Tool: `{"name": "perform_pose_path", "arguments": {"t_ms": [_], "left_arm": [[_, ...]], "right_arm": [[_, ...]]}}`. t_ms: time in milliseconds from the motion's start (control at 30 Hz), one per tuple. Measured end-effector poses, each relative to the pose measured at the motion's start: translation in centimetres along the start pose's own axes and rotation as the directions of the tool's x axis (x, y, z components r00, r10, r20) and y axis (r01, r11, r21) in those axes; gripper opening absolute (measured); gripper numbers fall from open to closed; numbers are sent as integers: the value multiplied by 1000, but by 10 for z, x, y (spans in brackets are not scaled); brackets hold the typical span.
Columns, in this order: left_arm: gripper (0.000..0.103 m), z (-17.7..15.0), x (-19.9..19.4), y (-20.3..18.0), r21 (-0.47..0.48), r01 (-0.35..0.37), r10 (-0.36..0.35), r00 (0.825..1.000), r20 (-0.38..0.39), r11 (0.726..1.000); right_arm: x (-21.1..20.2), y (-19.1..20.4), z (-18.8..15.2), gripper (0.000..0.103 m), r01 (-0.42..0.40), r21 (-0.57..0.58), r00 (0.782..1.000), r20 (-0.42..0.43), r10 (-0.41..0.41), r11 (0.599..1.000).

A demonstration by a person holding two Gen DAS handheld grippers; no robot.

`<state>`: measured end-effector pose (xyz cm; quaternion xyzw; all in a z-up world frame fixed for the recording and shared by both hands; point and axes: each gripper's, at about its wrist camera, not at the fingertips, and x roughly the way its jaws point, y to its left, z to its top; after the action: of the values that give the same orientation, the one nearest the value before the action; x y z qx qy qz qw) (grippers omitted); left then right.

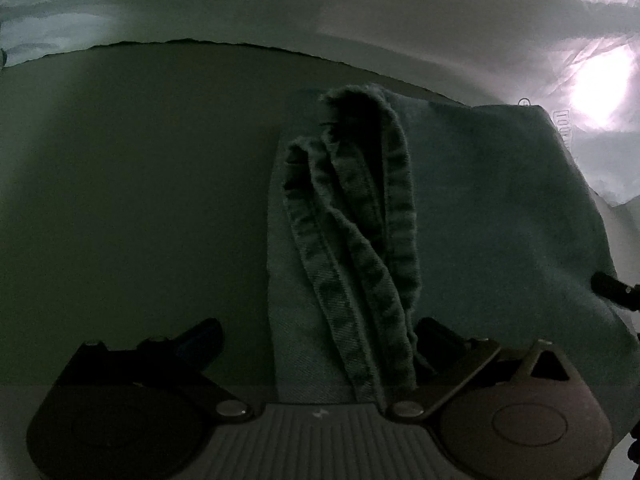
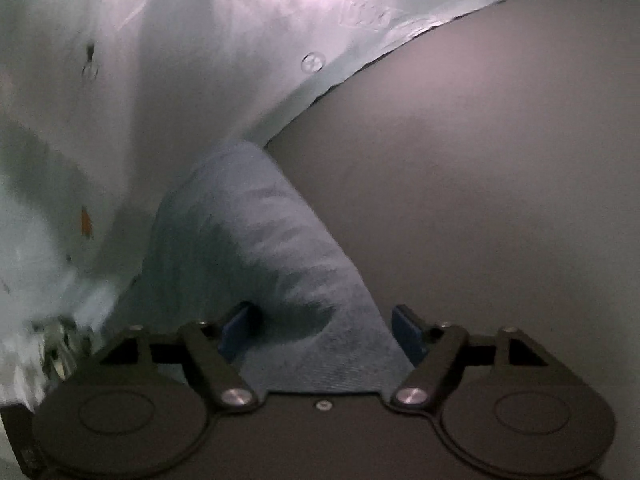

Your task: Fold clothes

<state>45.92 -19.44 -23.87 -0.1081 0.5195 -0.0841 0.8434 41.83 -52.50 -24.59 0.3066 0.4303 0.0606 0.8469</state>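
Here the left gripper (image 1: 316, 344) stands spread, denim jeans (image 1: 480, 216) lying between its fingers toward twelve o'clock. The right gripper (image 2: 326, 328) is likewise spread around a denim fold (image 2: 256, 248).

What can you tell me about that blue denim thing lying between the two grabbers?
The denim garment looks like faded blue jeans, lying on a plain dark surface. Its thick stitched hems are bunched into the left gripper, whose jaws stand apart. A rounded fold rises between the open fingers of the right gripper. Pale shiny sheeting lies behind it. The image is dim, so finer details are unclear.
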Motion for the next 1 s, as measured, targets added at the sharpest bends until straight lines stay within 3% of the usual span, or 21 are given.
{"name": "perform_pose_path", "arguments": {"t_ms": [33, 100, 167, 267, 367, 567, 700, 867, 1000], "left_arm": [[96, 0, -1, 0, 3, 5, -5, 1000, 1, 1000], [78, -1, -2, -1, 8, 15, -15, 1000, 4, 1000], [59, -2, -6, -2, -8, 37, -37, 999, 7, 999], [41, -4, -10, -2, -26, 50, -49, 998, 31, 998], [29, -4, -17, 3, -90, 115, -109, 992, 67, 989], [22, 3, -31, -6, -93, 222, -212, 971, 107, 971], [21, 0, -41, -27, -66, 310, -302, 948, 104, 949], [21, -5, -53, -87, 7, 364, -363, 926, 101, 931], [21, -13, -57, -162, 62, 398, -403, 908, 111, 915]], "right_arm": [[-3, -7, 0, 81, -7, -13, 1000, -16, 7, 1000], [-6, -14, 0, 80, -16, -34, 999, -39, 15, 999], [-9, -12, -2, 72, -9, -53, 1000, -30, 8, 999], [-20, -2, -8, 58, 19, -81, 1000, 11, -18, 997], [-38, 5, -13, 44, 0, -39, 999, 54, 2, 999], [-79, 14, -21, 38, -37, 66, 993, 110, 30, 997], [-117, 8, -26, 38, -10, 94, 986, 167, -6, 996], [-178, -27, -29, 38, -28, 161, 966, 259, -15, 987], [-224, -75, -9, 38, -36, 170, 949, 315, -19, 985]]}}
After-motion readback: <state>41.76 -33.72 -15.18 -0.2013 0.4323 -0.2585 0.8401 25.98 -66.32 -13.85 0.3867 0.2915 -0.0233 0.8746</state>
